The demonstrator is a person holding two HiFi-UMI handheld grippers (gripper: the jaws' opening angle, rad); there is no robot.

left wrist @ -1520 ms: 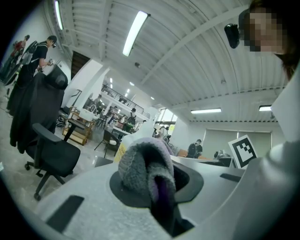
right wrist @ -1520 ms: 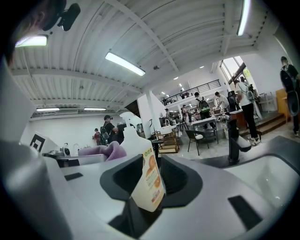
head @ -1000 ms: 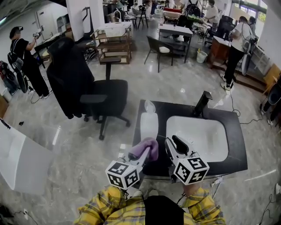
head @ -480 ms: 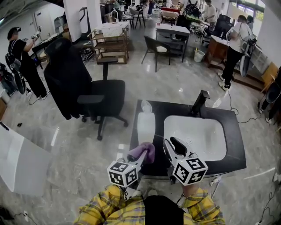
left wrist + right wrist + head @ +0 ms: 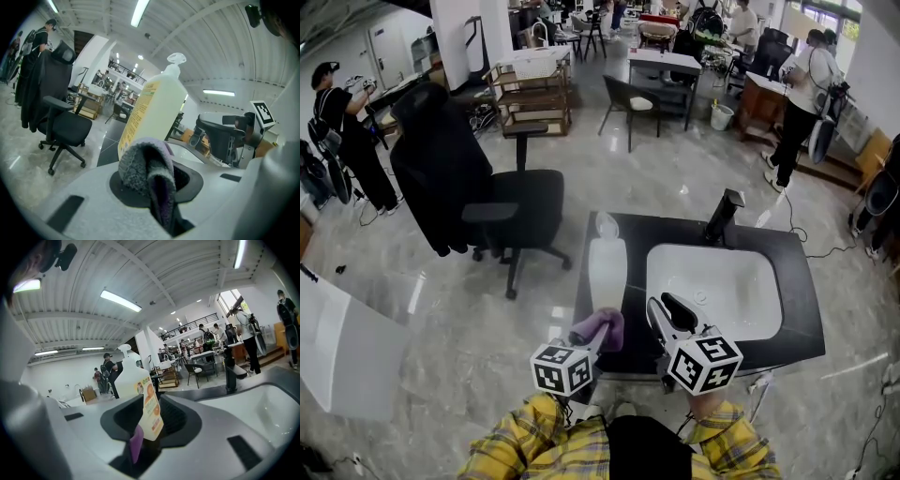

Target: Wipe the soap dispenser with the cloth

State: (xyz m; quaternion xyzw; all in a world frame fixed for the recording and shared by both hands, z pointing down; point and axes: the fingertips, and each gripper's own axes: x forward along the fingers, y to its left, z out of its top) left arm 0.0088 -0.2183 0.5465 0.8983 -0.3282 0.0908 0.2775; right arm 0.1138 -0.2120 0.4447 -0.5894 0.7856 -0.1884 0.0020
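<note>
The white soap dispenser [image 5: 607, 262] stands upright on the black counter [image 5: 802, 323], just left of the sink; it also fills the middle of the left gripper view as a pale yellow-labelled bottle [image 5: 150, 105]. My left gripper [image 5: 602, 330] is shut on a bunched purple-grey cloth [image 5: 598, 328], low at the counter's front edge, just short of the bottle's base; the cloth [image 5: 145, 173] bulges from between the jaws. My right gripper [image 5: 667, 311] hovers beside it over the counter's front, jaws apart with nothing between them; the dispenser [image 5: 133, 380] and cloth [image 5: 136, 446] show beyond its gap.
A white sink basin [image 5: 722, 291] with a black faucet [image 5: 722, 216] takes up the counter's right part. A black office chair [image 5: 487, 202] draped with a dark coat stands left of the counter on the glossy floor. People, tables and chairs are far behind.
My left gripper has sunk with the cloth, from level with the bottle's lower body to near the counter's front edge. The right gripper has stayed put.
</note>
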